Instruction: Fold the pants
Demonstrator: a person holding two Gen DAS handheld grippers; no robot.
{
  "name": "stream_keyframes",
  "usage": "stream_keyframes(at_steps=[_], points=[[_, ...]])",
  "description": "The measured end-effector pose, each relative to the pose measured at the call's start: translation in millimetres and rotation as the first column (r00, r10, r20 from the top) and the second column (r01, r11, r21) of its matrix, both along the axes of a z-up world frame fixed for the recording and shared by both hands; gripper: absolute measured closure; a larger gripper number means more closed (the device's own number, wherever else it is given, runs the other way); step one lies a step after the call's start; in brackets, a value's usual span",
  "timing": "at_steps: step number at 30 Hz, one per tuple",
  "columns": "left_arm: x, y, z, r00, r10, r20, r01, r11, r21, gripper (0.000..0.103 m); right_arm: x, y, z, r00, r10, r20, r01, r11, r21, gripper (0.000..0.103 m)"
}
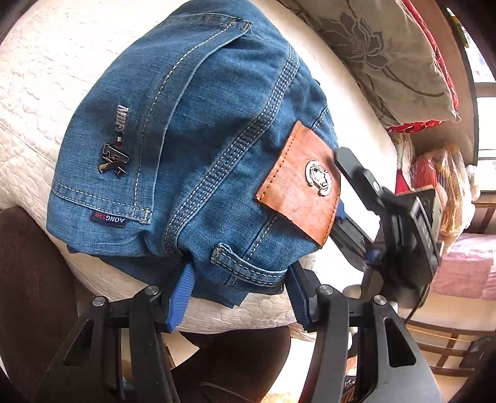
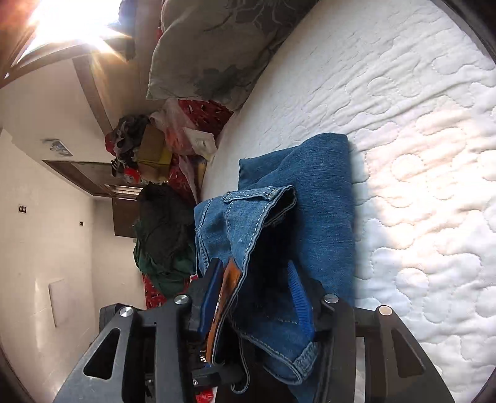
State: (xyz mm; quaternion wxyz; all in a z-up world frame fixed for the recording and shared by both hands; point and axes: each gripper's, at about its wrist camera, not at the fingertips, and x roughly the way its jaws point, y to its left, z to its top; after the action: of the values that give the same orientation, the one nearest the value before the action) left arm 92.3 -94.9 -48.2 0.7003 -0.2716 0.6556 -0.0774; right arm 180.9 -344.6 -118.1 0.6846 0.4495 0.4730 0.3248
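One pair of jeans (image 1: 198,130), two pillows (image 1: 393,62), one quilt (image 2: 418,155).

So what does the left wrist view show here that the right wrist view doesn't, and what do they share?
Only the left wrist view shows the metal "4X" badge, the small woven label, the belt loop and the right gripper from outside, at the waistband edge. Only the right wrist view shows the jeans' folded far end, the dark green bundle and the bright window. Both show the folded jeans on the white quilt, the brown leather patch, the floral pillow, and denim between each gripper's own blue pads.
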Motion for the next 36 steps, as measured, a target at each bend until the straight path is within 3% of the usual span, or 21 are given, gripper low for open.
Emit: stream_keyframes(at_steps=[4,8,13,18,20,22,24,26,28,30,32,33,34,35,36], points=[[6,5,2,1.000,0.016,-0.003,-0.016,0.999,-0.037,0.049,-40,-25,-8,0.997,-0.081,0.014,0.080,0.995,0.053,0.053],[10,13,10,0.999,0.040,-0.003,-0.040,0.998,-0.055,0.049,-61,-10,-46,0.986,-0.105,-0.128,0.135,0.959,0.249,0.067],[12,19,17,0.999,0.053,0.000,-0.053,0.997,-0.061,0.049,-79,27,-75,0.962,-0.065,-0.265,0.194,0.845,0.498,0.068],[17,17,16,0.999,0.046,-0.006,-0.046,0.997,-0.066,0.049,-89,6,-65,0.959,-0.195,-0.207,0.259,0.899,0.352,0.063],[21,13,15,0.999,0.042,-0.007,-0.042,0.997,-0.066,0.049,-92,1,-50,0.970,-0.214,-0.120,0.236,0.947,0.219,0.048],[22,13,15,0.999,0.042,-0.010,-0.043,0.996,-0.073,0.049,-99,3,-36,0.981,-0.192,-0.015,0.192,0.976,0.104,0.040],[23,16,14,0.999,0.043,-0.011,-0.044,0.996,-0.072,0.049,-98,12,-26,0.990,-0.131,0.054,0.130,0.991,0.017,0.040],[24,18,14,0.999,0.047,-0.017,-0.048,0.996,-0.078,0.049,-97,29,-13,0.988,-0.055,0.142,0.075,0.987,-0.141,0.040],[24,18,13,0.999,0.047,-0.024,-0.049,0.996,-0.080,0.049,-98,44,0,0.973,-0.012,0.231,0.083,0.951,-0.298,0.040],[25,16,14,0.999,0.040,-0.027,-0.042,0.997,-0.070,0.049,-94,54,4,0.964,0.004,0.267,0.101,0.921,-0.376,0.045],[28,13,15,0.999,0.032,-0.025,-0.033,0.998,-0.060,0.049,-86,57,1,0.967,0.010,0.254,0.091,0.920,-0.381,0.070],[30,11,17,0.999,0.023,-0.024,-0.024,0.998,-0.053,0.049,-84,55,-4,0.975,0.000,0.224,0.082,0.931,-0.354,0.071],[32,7,20,1.000,0.009,-0.022,-0.010,0.999,-0.046,0.050,-83,49,-12,0.984,-0.032,0.173,0.078,0.960,-0.270,0.073],[33,4,23,1.000,-0.007,-0.020,0.007,0.999,-0.036,0.050,-83,45,-22,0.993,-0.076,0.095,0.088,0.988,-0.125,0.075],[33,0,27,1.000,-0.026,-0.014,0.025,0.999,-0.029,0.050,-85,41,-35,0.994,-0.108,0.007,0.108,0.994,0.026,0.075]])
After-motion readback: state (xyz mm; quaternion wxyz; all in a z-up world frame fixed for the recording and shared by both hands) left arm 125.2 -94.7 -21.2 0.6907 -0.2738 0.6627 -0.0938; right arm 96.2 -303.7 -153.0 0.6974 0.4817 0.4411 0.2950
